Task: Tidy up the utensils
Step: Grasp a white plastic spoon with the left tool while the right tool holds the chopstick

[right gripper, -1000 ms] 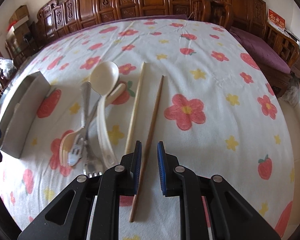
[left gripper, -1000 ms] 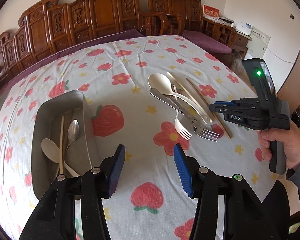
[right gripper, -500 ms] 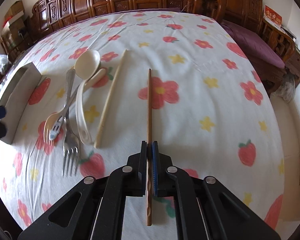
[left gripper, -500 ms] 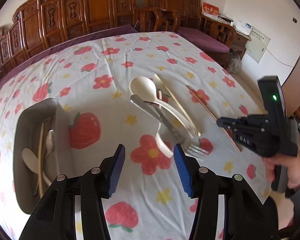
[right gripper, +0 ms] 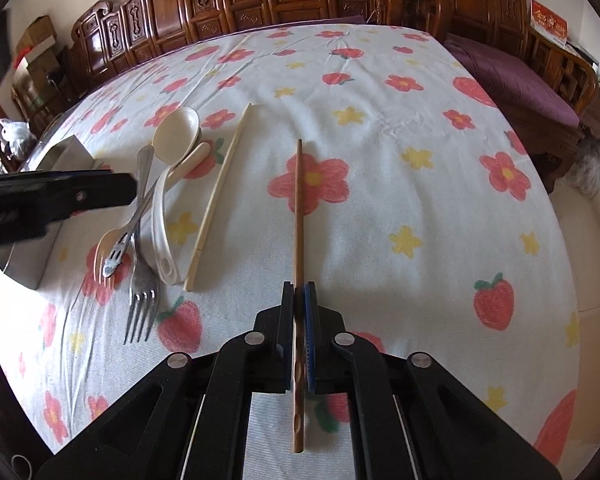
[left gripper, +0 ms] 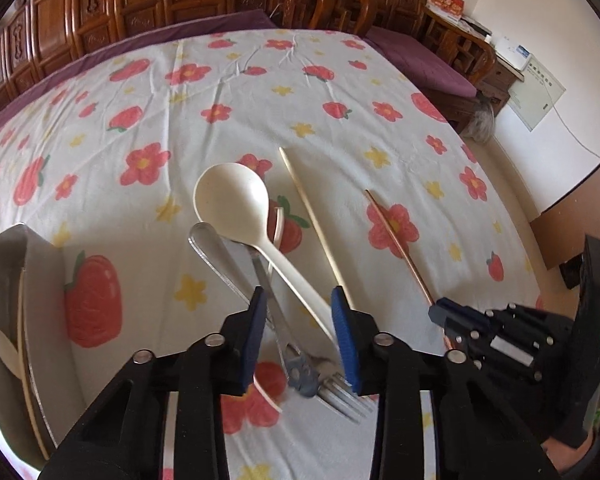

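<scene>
One brown chopstick [right gripper: 298, 208] runs straight up the frame's centre, clamped by the right gripper [right gripper: 299, 332]; left gripper [left gripper: 300, 336] spread wide over the cutlery pile [left gripper: 260, 264].

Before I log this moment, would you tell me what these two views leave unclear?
- Tray contents: left wrist view cuts them at the edge; in the right wrist view the left gripper covers the tray.
- Whether the dark chopstick, clamped in the right gripper, is clear of the cloth: neither view settles it.
- Metal fork tines: blurred and partly behind the left gripper's fingers.
</scene>
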`<state>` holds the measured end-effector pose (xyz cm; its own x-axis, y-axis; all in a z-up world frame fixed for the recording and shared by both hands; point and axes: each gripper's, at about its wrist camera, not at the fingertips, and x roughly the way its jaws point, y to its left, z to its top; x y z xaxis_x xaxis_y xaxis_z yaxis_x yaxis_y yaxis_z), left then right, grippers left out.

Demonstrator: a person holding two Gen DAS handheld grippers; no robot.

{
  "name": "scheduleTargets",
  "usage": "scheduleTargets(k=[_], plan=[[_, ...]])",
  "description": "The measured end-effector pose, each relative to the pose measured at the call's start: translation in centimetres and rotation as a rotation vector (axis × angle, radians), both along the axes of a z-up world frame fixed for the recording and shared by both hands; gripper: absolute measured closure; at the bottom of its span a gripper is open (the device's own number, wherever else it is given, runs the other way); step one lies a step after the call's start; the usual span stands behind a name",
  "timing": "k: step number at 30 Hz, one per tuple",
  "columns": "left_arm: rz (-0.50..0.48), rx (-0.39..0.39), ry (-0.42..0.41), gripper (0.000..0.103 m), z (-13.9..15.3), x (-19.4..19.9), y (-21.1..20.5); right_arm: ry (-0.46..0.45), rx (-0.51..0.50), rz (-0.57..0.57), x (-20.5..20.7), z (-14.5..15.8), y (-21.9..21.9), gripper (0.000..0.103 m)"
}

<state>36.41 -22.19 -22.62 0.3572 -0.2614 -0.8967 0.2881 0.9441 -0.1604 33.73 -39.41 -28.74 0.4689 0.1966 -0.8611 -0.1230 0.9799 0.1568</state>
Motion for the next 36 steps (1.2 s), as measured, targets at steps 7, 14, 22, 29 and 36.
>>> scheduleTargets(k=[7, 14, 22, 29, 36], plan=[[0.048, 0.008, 0.105, 0.086, -1.6, 2.2, -1.1, 0.006, 0.033, -0.006, 0.1, -0.1, -0.4, 0.097], [0.058, 0.066, 0.113, 0.083, -1.9, 2.9, -1.9, 0.006, 0.039, -0.010, 0.0, -0.1, -0.4, 0.097], [0.051, 0.102, 0.125, 0.079, -3.3, 3.3, -2.7, 0.006, 0.048, -0.013, 0.0, -0.1, -0.5, 0.097], [0.030, 0.092, 0.070, 0.100, -2.3, 2.3, -2.5, -0.006, 0.032, -0.010, -0.1, 0.2, -0.3, 0.097], [0.002, 0.087, 0.011, 0.100, 0.3, 0.8, -1.9, -0.049, 0.068, -0.010, -0.2, 2.1, -0.2, 0.097]])
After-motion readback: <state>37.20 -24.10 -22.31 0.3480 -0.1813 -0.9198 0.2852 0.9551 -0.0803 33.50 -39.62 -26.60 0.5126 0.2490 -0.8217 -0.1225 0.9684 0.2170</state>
